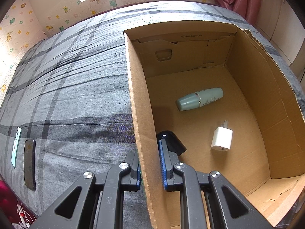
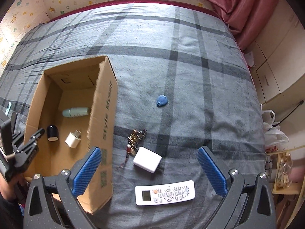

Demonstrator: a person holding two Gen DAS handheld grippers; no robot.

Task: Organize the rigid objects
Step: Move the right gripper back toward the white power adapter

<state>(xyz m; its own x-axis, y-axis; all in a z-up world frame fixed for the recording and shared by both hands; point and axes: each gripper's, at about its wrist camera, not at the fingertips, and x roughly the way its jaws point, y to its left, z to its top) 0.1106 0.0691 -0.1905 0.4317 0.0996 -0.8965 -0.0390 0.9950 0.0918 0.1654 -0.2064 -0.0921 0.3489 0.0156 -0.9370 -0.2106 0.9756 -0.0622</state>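
Note:
An open cardboard box [image 1: 247, 72] lies on the grey checked bed. My left gripper [image 1: 150, 168] is shut on the box's left wall, one pad on each side. Inside lie a green bottle [image 1: 200, 98], a small white charger [image 1: 222, 138] and a black cap [image 1: 171, 143]. In the right wrist view my right gripper [image 2: 149, 149] hangs open above the bed, right of the box [image 2: 106, 114]. Below it lie a white adapter [image 2: 147, 159], a white remote [image 2: 164, 192], a bunch of keys [image 2: 136, 136] and a blue tag [image 2: 161, 100]. The left gripper [image 2: 38, 133] shows at the box's left edge.
Two phones [image 1: 16, 147] [image 1: 30, 164] lie on the bed left of the box. A pink curtain [image 2: 238, 9] hangs at the far right corner. Cabinets [image 2: 276, 66] and plastic bags [image 2: 274, 131] stand beyond the bed's right edge. A papered wall runs behind the bed.

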